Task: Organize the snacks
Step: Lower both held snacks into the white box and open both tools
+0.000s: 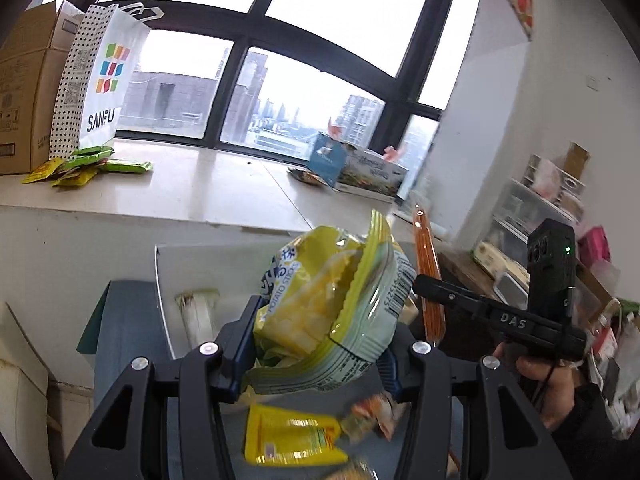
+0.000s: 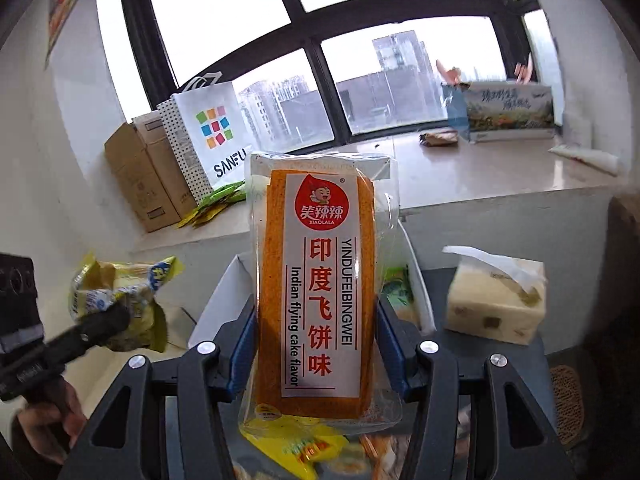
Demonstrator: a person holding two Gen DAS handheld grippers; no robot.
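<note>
While both grippers are raised in front of the window, each one holds a snack. In the left wrist view the left gripper (image 1: 316, 360) has its blue pads pressed on a yellow chip bag (image 1: 328, 300), which is crumpled and tilted at the lower centre of the frame. The same bag appears at the left edge of the right wrist view (image 2: 116, 304), in front of the left gripper's dark body.

In the right wrist view the right gripper (image 2: 316, 350) clamps an orange cake pack (image 2: 320, 280) that stands upright and fills the centre of the frame, its label reading "Indian flying cake flavor". Seen edge-on in the left wrist view, this pack (image 1: 428, 276) is a thin orange strip right of centre, with the right gripper (image 1: 424, 284) and a hand (image 1: 548, 384) behind it at the lower right.

Below the held items lie more snacks: a yellow packet (image 1: 288, 436) at the bottom centre and a blurred orange one (image 1: 376, 412) just beside it. A white box (image 1: 168, 276) sits behind them. On the sill, a pile of green sachets (image 1: 88, 164) lies at the foot of a paper bag (image 1: 100, 80) at the upper left. A tissue pack (image 2: 496, 296) stands at the right of the right wrist view.
</note>
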